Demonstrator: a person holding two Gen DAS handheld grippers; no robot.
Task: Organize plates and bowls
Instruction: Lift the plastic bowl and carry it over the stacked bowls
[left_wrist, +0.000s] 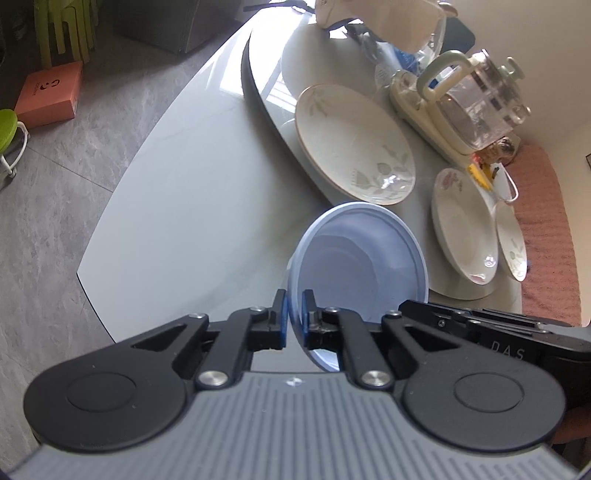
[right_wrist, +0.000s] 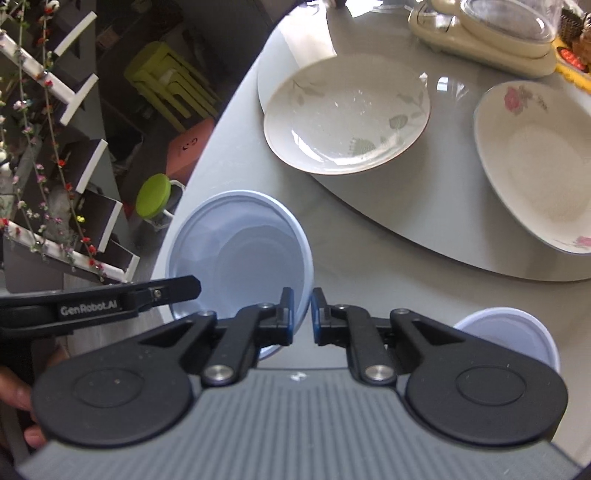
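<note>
A pale grey oval worktop (left_wrist: 177, 192) stands on a grey tiled floor, with a round turntable (right_wrist: 424, 221) set on its far part. On the turntable sit a leaf-patterned plate (right_wrist: 347, 118), a rose-patterned plate (right_wrist: 535, 162) and, further back, a glass kettle (left_wrist: 480, 103) on a cream base. Green stools and an orange box stand on the floor beyond.

The light blue bowl (left_wrist: 362, 262) is held between both tools, tilted, just above the bare near part of the worktop. It looks like thin plastic: probably light, fairly stiff, smooth enough to slip, and unlikely to break if dropped. Its thin rim is the natural place to take hold. The ceramic plates would likely be heavier and fragile.

The left gripper (left_wrist: 293, 314) has its jaws closed onto the bowl's rim, blue pads pressing either side of the wall. The right gripper (right_wrist: 302, 314) has its jaws drawn nearly together at the opposite rim of the same bowl, with the wall apparently pinched between the pads, though the contact is less clear in this view. A second, smaller pale bowl (right_wrist: 517, 332) sits on the worktop beside the right gripper, untouched.
</note>
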